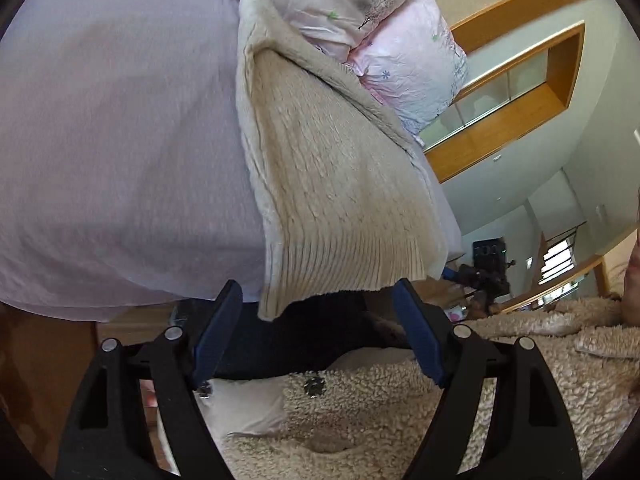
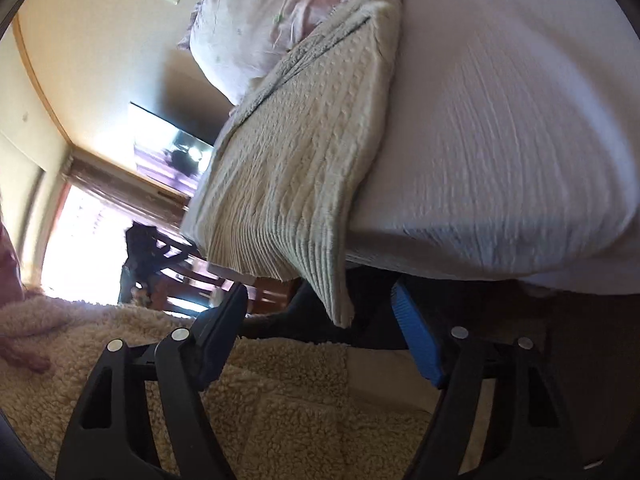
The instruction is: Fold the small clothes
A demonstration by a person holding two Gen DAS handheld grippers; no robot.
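A beige cable-knit sweater (image 1: 320,168) lies on the pale lilac bed sheet (image 1: 120,140), its ribbed hem hanging over the bed's edge. My left gripper (image 1: 318,296) is open, its blue fingertips on either side of the hem's lower edge, nothing clamped. In the right wrist view the same sweater (image 2: 296,168) drapes over the mattress edge and one hem corner hangs down between the jaws. My right gripper (image 2: 320,300) is open around that hanging corner.
Flowered pink pillows (image 1: 404,56) lie at the sweater's far end, also in the right wrist view (image 2: 256,28). A fluffy cream fleece garment (image 1: 400,420) fills the space below both grippers. A wooden-framed window (image 1: 512,92) and a black camera stand (image 1: 486,272) are behind.
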